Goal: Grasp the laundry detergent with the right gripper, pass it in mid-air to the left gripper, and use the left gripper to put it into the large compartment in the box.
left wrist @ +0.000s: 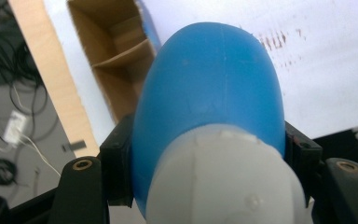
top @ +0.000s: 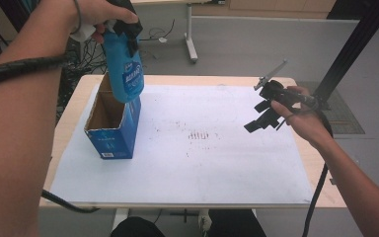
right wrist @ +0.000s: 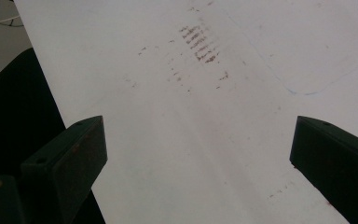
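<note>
Forearms frame the high view, where the left gripper pinches a blue bottle above the open blue box. Left gripper view: its smooth, rigid, probably slippery shoulder is clamped, best held just below the white cap. Right gripper view: jaws spread over the white mat.

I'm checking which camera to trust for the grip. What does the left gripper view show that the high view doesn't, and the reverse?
Left gripper view alone: the black jaws pressed against both sides of the blue bottle just above its white cap, and the cardboard divider inside the open box.

High view alone: the right hand-held gripper, open above the white sheet.

Both: bottle lifted above the box, brown smudges on the sheet.
</note>
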